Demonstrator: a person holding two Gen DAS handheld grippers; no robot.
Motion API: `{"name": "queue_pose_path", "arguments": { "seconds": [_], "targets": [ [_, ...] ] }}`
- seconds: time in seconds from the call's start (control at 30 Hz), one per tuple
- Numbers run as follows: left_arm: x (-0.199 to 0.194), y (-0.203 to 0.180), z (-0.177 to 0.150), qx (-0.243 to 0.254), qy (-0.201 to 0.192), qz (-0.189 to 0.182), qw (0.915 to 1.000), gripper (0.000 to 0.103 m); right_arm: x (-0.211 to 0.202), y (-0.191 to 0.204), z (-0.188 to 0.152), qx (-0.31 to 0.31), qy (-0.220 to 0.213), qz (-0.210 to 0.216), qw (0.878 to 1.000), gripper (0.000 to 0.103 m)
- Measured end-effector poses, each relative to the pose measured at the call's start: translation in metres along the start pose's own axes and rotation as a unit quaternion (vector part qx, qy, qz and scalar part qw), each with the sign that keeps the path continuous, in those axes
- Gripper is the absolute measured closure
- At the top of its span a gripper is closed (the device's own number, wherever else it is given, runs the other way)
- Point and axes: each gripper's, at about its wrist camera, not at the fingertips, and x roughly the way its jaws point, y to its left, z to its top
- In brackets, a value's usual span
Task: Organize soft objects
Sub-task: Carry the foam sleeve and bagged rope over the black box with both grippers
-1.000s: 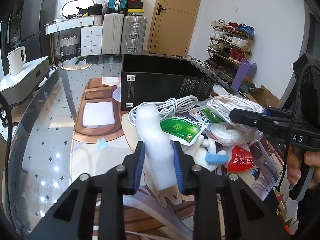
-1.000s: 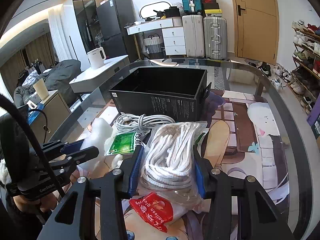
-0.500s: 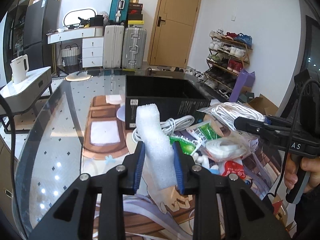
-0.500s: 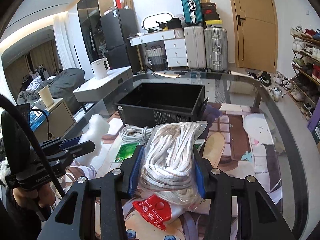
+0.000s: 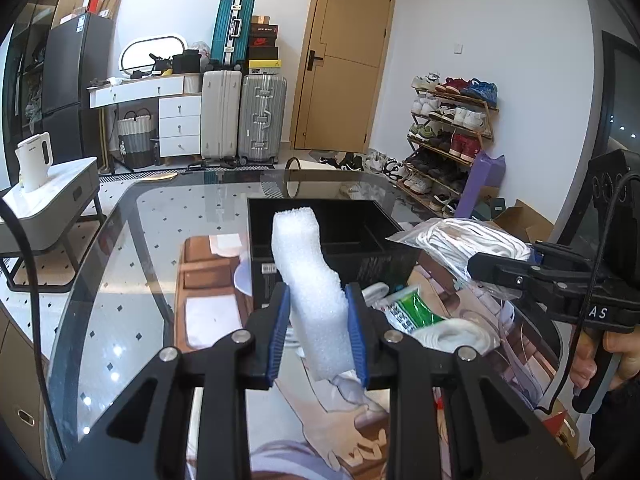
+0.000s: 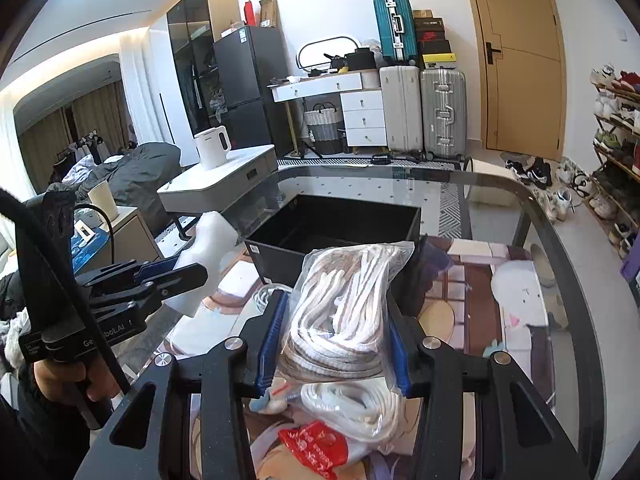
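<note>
Foam first: the white, pebbly-textured foam block [image 5: 316, 300] is clamped between the blue-padded fingers of the left gripper [image 5: 318, 332], standing nearly upright with a slight bend. A second ago it sat low over the clutter; now it is lifted clear, its top level with the near wall of the open black rectangular plastic bin [image 5: 324, 240]. The right gripper [image 6: 334, 340] is squeezed on a clear crinkly plastic bag of coiled white rope [image 6: 348, 304], which has risen the same way and hangs just short of the bin [image 6: 340, 224]. Both soft items look ready to go in, so the carry seems about half done.

Below the bag, nearer than the bin, lie a loose coil of white rope [image 6: 352, 404], a glossy red printed packet [image 6: 316, 446] and, in the left view, a green-and-white foil sachet [image 5: 408, 312]. Against the bin's front wall rests a bundled white cable [image 6: 268, 294]. All sit on the glass-topped table [image 5: 132, 264] over an illustrated mat.
</note>
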Motion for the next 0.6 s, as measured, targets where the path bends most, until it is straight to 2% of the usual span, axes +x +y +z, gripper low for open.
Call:
{"name": "queue_pose_path", "arguments": {
  "seconds": [0.6],
  "targets": [
    [0.026, 0.003, 0.038, 0.03, -0.015, -0.007, 0.9994, 0.077, 0.025, -0.008, 0.036, -0.007, 0.013, 0.013, 1.0, 0.058]
  ]
}}
